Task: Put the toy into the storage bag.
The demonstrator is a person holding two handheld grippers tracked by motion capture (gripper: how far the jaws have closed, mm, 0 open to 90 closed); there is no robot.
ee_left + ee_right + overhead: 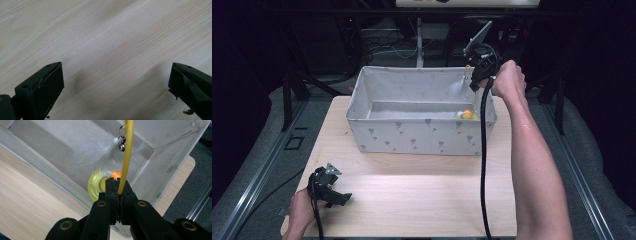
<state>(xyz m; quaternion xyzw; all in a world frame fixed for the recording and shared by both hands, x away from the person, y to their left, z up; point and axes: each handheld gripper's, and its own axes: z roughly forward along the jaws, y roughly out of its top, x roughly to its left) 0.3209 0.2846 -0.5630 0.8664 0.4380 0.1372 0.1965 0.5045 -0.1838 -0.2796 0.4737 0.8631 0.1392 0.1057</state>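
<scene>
A grey fabric bin stands at the back of the wooden table. In its right corner lies a yellow disc with an orange ball. Above that corner, my right gripper points down and is shut on a thin yellow rod. The rod carries a white feather and a small metal bell. The right gripper view looks past the pinched jaws to the yellow disc below. My left gripper rests open at the table's front left, jaws wide apart over bare wood.
The bin's rim and near wall lie just under the right gripper. The right gripper's black cable hangs down across the table's right half. Dark frames and cables stand behind the table.
</scene>
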